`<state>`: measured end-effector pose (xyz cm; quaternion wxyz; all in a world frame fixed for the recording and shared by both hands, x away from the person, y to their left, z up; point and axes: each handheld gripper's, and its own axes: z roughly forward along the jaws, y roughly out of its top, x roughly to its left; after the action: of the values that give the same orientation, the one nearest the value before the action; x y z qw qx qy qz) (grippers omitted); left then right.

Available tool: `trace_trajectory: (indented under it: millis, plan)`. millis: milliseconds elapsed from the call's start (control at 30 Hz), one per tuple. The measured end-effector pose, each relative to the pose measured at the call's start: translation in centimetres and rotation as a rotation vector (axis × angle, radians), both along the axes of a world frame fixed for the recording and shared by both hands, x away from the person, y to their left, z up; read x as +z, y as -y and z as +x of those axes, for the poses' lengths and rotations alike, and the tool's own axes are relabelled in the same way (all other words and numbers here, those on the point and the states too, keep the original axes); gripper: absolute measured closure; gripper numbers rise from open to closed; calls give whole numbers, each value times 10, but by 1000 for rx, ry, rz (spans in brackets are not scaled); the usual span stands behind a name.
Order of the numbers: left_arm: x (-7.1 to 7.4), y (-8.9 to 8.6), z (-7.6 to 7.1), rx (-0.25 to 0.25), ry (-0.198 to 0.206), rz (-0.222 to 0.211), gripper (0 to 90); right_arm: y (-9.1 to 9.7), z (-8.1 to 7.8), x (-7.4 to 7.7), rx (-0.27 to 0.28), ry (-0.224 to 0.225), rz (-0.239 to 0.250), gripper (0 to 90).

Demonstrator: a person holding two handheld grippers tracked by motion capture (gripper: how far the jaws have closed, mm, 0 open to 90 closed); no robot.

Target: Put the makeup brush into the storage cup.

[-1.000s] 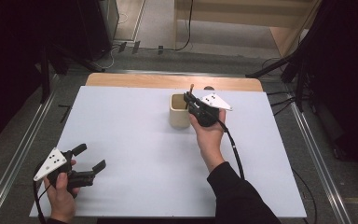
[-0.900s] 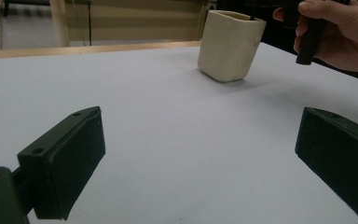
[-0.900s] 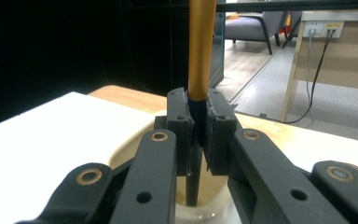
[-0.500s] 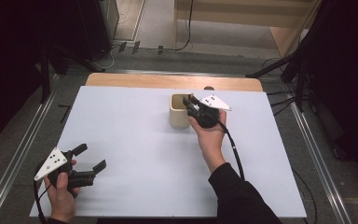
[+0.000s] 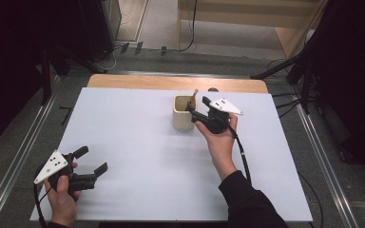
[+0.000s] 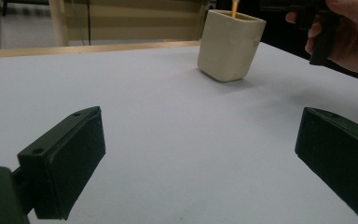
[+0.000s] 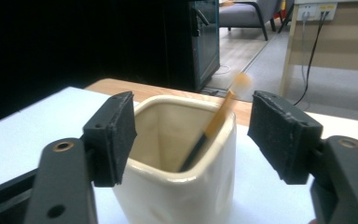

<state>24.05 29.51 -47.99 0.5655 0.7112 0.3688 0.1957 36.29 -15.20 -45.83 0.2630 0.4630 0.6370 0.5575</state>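
1. Cream-coloured and glazed, the cup (image 5: 184,113) stands upright in the high view toward the far middle of the pale, matte surface (image 5: 138,156), with a wooden strip along the surface's far edge. It is squarish with rounded corners. A thin stick (image 5: 191,98) leans out of it toward the far right rim. The right gripper (image 5: 197,110), black with a grey three-cornered plate on top, hovers at the cup's right rim, held in the person's right hand (image 5: 221,142). Its jaws have just been opening, and nothing lies between them here. The left gripper (image 5: 91,160) rests near the front left corner, well apart from the cup, jaws spread wide and empty.

2. Seen from the left gripper view, low along the surface, the cup (image 6: 230,44) shows its outer wall: smooth, slightly dented, tapering a little toward the base. Just the orange tip of the stick (image 6: 234,8) pokes above the rim. This gripper's two black, flat-faced jaws stand far apart with bare surface between them. The right hand shows at the upper right.

3. From the right gripper view, the inside of the cup (image 7: 177,186) is visible: a glossy cream hollow. The stick (image 7: 212,128) shows a dark lower part and an orange-tan upper shaft with a blurred tip, leaning against the rim. The black rubbery jaws stand on either side above the rim, clear of the stick.
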Motion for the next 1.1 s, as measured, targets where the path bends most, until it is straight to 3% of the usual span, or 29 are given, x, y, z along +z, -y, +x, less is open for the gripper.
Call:
trace_trajectory:
  millis: [300,367,633,967,1100]
  plan:
    - [0,0,0,2,-1,-1,18,14,-12,-1,21,11,16,234]
    - [0,0,0,-1,3,2,18,17,-16,-1,40,23,-1,181]
    - [0,1,0,-1,4,4,18,23,-28,-3,55,56,-39,138]
    - [0,1,0,-4,4,4,18,38,-43,-10,25,70,-6,131]
    - [0,2,0,-5,4,7,18,44,-49,-12,-4,80,-20,129]
